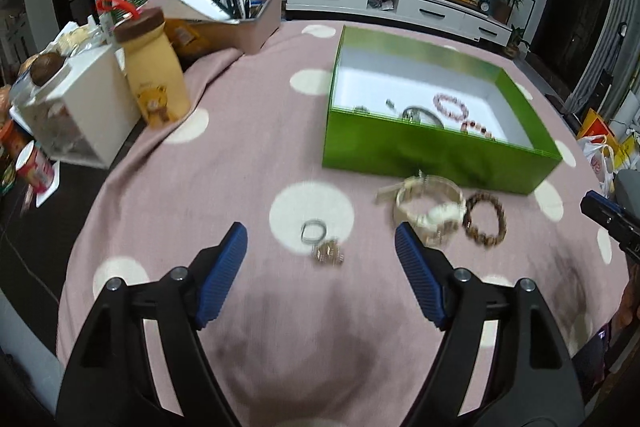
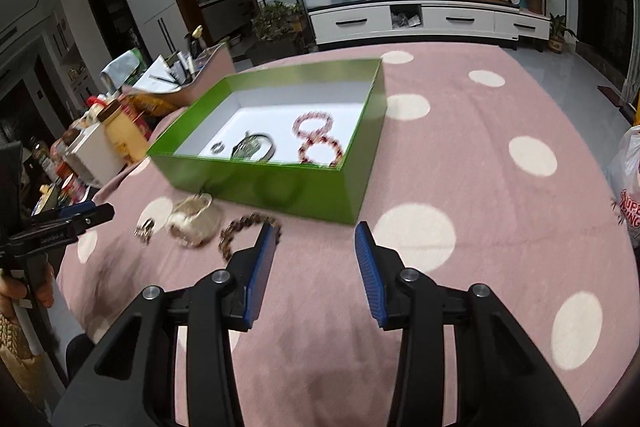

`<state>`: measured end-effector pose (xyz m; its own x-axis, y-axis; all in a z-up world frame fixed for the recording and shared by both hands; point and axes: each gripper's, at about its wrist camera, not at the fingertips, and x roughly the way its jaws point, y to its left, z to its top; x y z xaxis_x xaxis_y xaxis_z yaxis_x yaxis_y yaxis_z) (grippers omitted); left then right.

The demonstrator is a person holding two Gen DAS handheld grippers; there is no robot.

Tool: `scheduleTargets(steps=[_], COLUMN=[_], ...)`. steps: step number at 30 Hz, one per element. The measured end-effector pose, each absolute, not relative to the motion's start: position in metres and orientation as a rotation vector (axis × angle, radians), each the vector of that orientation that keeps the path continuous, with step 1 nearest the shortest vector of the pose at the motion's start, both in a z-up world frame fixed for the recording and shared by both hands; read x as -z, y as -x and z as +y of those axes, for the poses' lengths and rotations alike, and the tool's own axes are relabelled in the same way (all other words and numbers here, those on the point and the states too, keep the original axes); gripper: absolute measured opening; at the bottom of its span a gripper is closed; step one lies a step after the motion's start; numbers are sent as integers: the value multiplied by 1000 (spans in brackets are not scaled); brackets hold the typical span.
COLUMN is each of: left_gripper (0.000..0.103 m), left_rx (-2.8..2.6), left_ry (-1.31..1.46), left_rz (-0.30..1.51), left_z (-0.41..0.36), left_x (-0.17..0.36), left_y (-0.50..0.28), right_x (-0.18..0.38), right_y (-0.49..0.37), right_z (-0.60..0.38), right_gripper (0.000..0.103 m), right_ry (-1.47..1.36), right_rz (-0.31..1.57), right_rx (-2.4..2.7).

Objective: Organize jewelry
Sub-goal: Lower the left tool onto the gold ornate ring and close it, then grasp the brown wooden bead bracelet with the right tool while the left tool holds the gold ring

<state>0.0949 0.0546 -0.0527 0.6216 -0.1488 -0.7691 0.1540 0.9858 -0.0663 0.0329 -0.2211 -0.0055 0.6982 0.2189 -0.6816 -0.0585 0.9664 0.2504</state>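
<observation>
With both my left gripper [image 1: 320,251] and right gripper [image 2: 316,247] spread wide and empty, I should straddle the near small silver ring [image 1: 313,229] squarely before lifting it into the far green cardboard box [image 1: 440,151].

1. The green box's [image 1: 440,155] near wall hides part of the jewelry inside from my left wrist view.
2. The watch [image 1: 430,205] blurs.
3. My left finger [image 2: 262,259] covers part of the brown bracelet [image 2: 240,231].
</observation>
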Motion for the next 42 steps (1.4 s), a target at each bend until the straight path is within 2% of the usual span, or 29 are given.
scheduleTargets(steps=[8, 11, 15, 21, 27, 29, 42], left_gripper=[77, 69, 65, 52, 34, 23, 23], left_rx=[172, 169, 167, 150, 141, 133, 207], left_ry=[13, 17, 38, 45, 37, 36, 97], left_rz=[911, 926, 934, 955, 951, 943, 935], left_z=[55, 52, 49, 40, 35, 37, 51], left_x=[77, 85, 91, 103, 109, 109, 98], left_y=[-73, -76, -87, -107, -119, -120, -94], right_x=[26, 28, 27, 29, 31, 32, 43], right_y=[-18, -15, -13, -14, -17, -19, -47], right_z=[-194, -189, -190, -191, -190, -189, -156], right_gripper=[42, 42, 42, 42, 42, 42, 42], right_ry=[-206, -200, -205, -205, -200, -197, -108], right_rz=[825, 828, 825, 828, 833, 838, 877], right_rx=[-222, -232, -233, -228, -230, -234, -332])
